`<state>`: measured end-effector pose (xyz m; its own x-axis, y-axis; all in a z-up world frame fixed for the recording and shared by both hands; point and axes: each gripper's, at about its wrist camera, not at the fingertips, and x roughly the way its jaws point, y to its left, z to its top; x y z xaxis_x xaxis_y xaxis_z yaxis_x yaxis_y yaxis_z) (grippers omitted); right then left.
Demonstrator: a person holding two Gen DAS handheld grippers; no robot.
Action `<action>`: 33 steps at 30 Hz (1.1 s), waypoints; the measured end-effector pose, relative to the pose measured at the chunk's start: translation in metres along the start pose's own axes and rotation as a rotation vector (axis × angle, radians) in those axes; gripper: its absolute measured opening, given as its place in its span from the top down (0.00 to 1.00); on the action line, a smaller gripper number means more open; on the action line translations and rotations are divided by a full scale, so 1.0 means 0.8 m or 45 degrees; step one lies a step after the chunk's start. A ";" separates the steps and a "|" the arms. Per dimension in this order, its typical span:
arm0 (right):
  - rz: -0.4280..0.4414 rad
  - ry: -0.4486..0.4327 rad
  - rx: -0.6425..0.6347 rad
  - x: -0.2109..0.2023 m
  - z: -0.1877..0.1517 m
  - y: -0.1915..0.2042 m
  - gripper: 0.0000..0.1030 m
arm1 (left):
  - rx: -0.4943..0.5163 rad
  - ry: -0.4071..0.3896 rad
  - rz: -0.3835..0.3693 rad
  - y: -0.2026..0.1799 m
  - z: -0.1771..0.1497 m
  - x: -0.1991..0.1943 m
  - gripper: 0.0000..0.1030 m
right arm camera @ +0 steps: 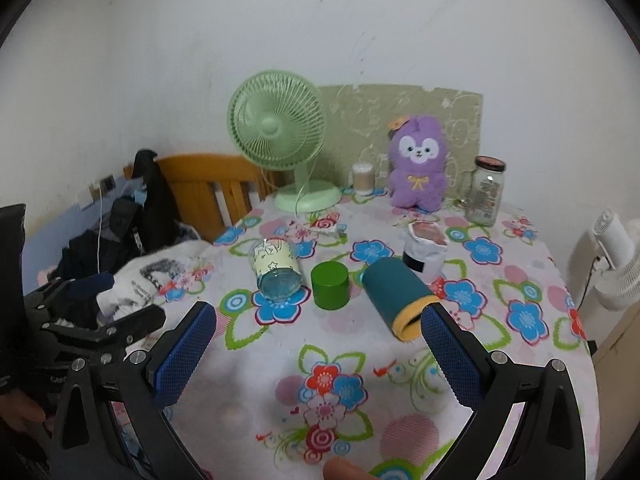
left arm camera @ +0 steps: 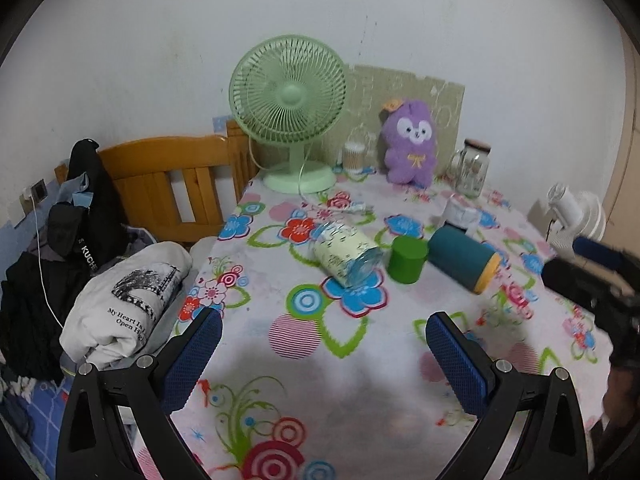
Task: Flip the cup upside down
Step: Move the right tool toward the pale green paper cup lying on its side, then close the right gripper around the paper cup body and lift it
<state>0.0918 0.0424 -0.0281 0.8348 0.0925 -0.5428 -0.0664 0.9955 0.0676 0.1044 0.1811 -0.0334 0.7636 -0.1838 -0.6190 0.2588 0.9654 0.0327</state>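
A green cup stands mouth down on the flowered tablecloth, between a clear glass cup with a pale printed sleeve lying on its side and a teal cup with a yellow rim lying on its side. In the right wrist view they are the green cup, the glass cup and the teal cup. My left gripper is open and empty, short of the cups. My right gripper is open and empty; its right finger is just beside the teal cup's rim.
A green fan, purple plush toy, glass jar, cotton swab jar and white pouch stand at the back of the table. Clothes and a wooden bed frame lie left. A white fan stands right.
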 end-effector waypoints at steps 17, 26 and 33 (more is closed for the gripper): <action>0.190 0.293 -0.371 0.161 0.063 0.054 0.00 | 0.263 0.224 0.036 0.021 0.025 0.104 0.00; 0.266 0.512 -0.386 0.245 0.067 0.055 0.00 | 0.457 0.275 0.015 0.019 0.045 0.148 0.00; 0.290 0.584 -0.455 0.282 0.063 0.069 0.00 | 0.542 0.316 -0.018 0.021 0.051 0.176 0.00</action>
<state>0.3039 0.1172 -0.1048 0.4635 0.2237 -0.8574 -0.4600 0.8878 -0.0170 0.2407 0.1637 -0.0879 0.6074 -0.0968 -0.7885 0.5265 0.7923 0.3083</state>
